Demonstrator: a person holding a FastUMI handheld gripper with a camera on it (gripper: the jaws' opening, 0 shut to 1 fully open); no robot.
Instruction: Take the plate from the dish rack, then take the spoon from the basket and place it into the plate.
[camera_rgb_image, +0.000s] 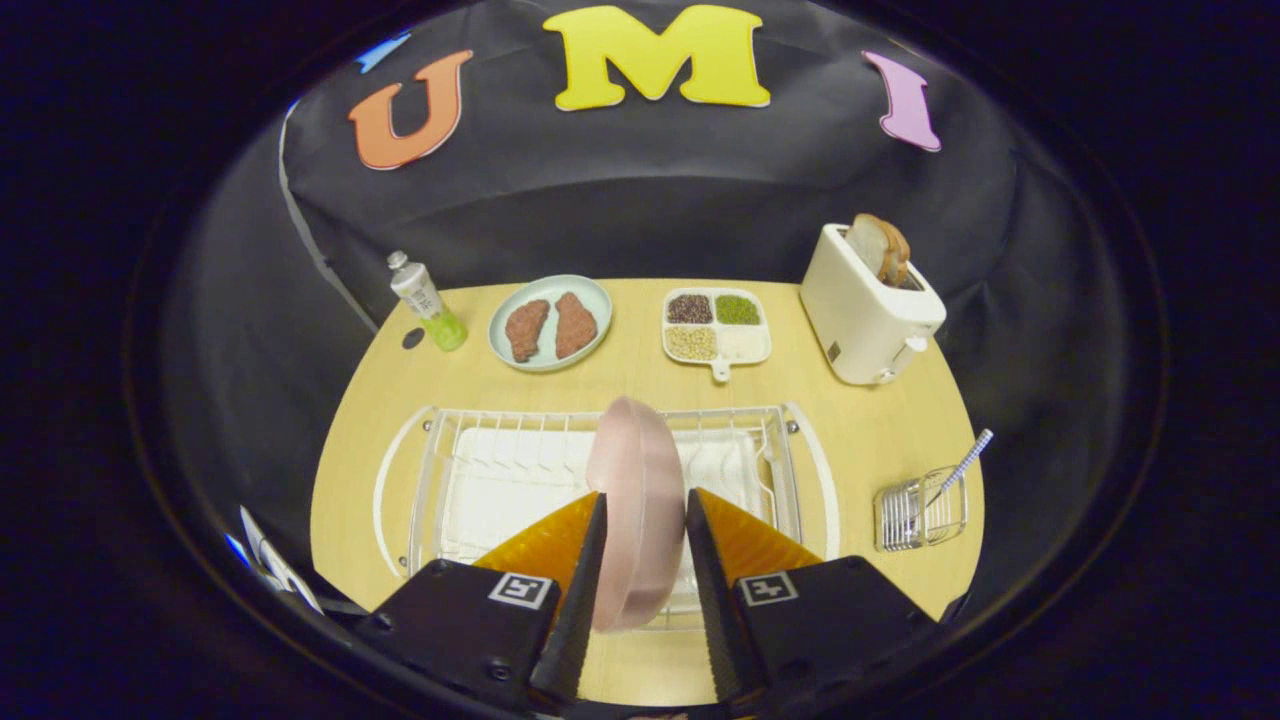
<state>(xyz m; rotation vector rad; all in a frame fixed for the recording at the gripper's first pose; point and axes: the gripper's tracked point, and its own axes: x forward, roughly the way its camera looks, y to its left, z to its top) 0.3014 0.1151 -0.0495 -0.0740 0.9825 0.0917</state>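
Hand-held gripper around plate, contact unclear

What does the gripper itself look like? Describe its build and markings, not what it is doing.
The gripper has two wedge-shaped fingers that taper toward their tips, with ribbed, serrated inner faces and finely textured outer panels. Each finger sits on a blocky black mount with rounded corners and visible screws. Each mount carries a small square black-and-white fiducial tag on its top face.

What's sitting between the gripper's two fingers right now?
In the gripper view, the pink plate, on edge in the dish rack, sits between the gripper fingers.
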